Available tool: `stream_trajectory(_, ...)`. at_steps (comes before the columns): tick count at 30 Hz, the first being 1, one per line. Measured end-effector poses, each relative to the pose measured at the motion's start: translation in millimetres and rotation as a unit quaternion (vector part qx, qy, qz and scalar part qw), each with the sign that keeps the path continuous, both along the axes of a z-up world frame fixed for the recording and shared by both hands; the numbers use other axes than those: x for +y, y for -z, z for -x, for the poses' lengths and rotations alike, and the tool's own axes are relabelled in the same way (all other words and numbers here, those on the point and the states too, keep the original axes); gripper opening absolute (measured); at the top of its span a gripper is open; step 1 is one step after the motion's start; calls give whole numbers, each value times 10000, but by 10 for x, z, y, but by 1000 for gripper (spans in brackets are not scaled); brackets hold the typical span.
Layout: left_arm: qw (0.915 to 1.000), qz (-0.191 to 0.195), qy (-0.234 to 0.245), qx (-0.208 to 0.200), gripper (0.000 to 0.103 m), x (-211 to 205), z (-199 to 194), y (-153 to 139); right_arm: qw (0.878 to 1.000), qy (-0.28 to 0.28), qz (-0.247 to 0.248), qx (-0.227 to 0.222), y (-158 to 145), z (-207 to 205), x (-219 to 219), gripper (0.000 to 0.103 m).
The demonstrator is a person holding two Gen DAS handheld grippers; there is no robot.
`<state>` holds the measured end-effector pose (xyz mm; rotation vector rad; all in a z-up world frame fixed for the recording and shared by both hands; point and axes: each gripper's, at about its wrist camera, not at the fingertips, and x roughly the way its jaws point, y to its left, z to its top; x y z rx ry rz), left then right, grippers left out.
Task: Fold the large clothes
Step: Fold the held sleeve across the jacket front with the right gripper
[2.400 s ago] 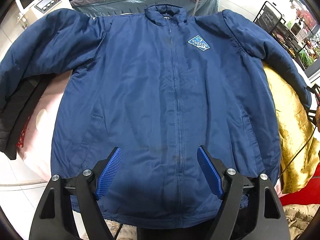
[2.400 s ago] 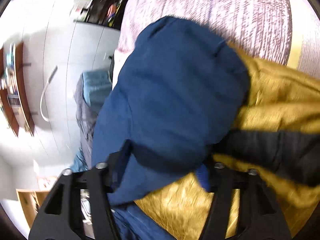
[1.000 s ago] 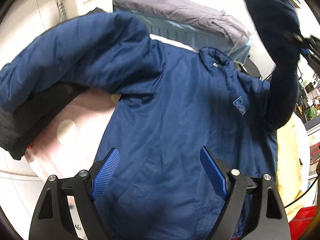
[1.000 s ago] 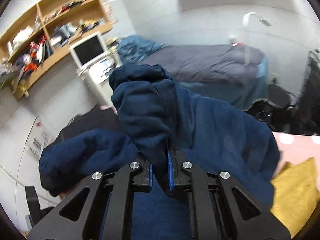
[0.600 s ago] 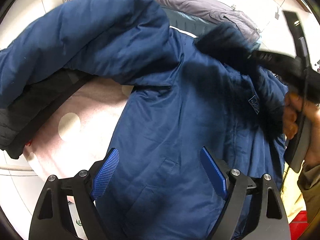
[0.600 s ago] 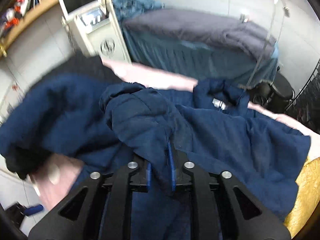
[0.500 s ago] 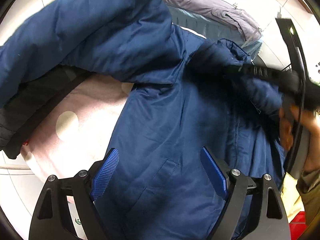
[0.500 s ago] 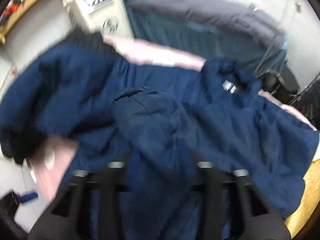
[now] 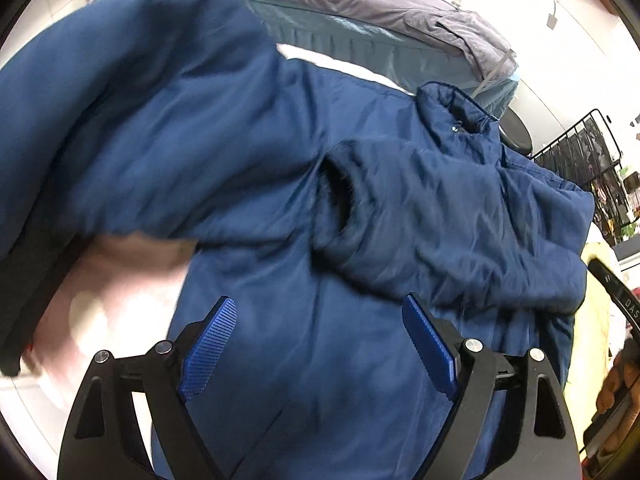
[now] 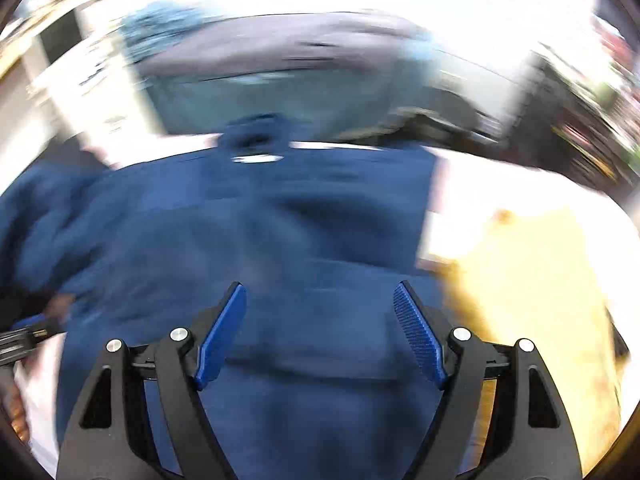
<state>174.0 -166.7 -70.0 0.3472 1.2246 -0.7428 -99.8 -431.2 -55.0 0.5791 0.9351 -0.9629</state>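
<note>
A large navy padded jacket [image 9: 304,360] lies front-up on a pink spotted cover. Its right sleeve [image 9: 452,232] is folded across the chest, the dark cuff opening facing left. The other sleeve [image 9: 132,128] stretches out to the upper left. My left gripper [image 9: 320,344] hovers open over the lower front, nothing between its blue pads. In the blurred right wrist view, my right gripper [image 10: 320,328] is over the jacket [image 10: 256,232] with its jaws opening and nothing between them. The handle of the right gripper and a hand [image 9: 616,384] show at the right edge of the left wrist view.
A yellow-gold cloth [image 10: 528,304] lies to the right of the jacket. A black garment [image 9: 28,288] lies under the left sleeve. A bed with a grey cover [image 9: 360,4] stands behind, and a black wire rack [image 9: 588,152] at the far right.
The right gripper carried the right sleeve across the chest, let it go and drew back toward the right. The left gripper moved lower over the jacket and stayed open.
</note>
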Motion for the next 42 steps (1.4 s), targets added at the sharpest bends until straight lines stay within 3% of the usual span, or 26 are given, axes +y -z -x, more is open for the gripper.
stream_trajectory(2,9999,-46,89,-72,83,-206,-9,60,9993,202,-301,-76,157,228,-153,76)
stream_trajectory(7,9990,-355,269,-67,83,-631,-21,312,9933,-264,-1081,318,781,500,-31,72)
stream_trajectory(10,9960,-773,447,78,83,-796,-8,604,9905,-326,-1288,341,1048,644,124,72)
stream_trajectory(12,9907,-1218,595,83,84,-864,28,840,9867,-374,-1446,645,1173,672,193,72)
stream_trajectory(14,9886,-1339,692,-36,88,-876,55,945,9869,-528,-1273,837,1095,642,255,71)
stream_trajectory(15,9889,-1319,685,-47,89,-869,51,950,9897,-530,-1131,704,962,642,265,71)
stream_trajectory(21,9907,-1232,533,238,96,-821,-78,1016,9955,-661,-310,-596,63,499,29,72)
stream_trajectory(24,9910,-1209,499,291,96,-800,-115,1029,9939,-434,-420,-919,-4,298,-356,72)
stream_trajectory(27,9910,-1201,497,311,96,-763,-175,1023,9897,-17,-741,-1228,136,164,-747,72)
stream_trajectory(28,9911,-1196,493,325,96,-751,-188,1018,9880,47,-868,-1277,212,112,-810,65)
stream_trajectory(31,9914,-1156,480,391,96,-735,-240,1012,9871,5,-1136,-1132,335,-64,-1012,15)
stream_trajectory(36,9926,-1028,453,453,97,-661,-309,990,9921,174,-638,-1069,150,-145,-1492,11)
stream_trajectory(38,9932,-931,470,513,97,-655,-306,983,9950,198,-570,-795,216,-232,-1719,10)
stream_trajectory(42,9906,-1159,706,150,97,-789,-210,983,9906,578,-1154,-453,601,-214,-2036,17)
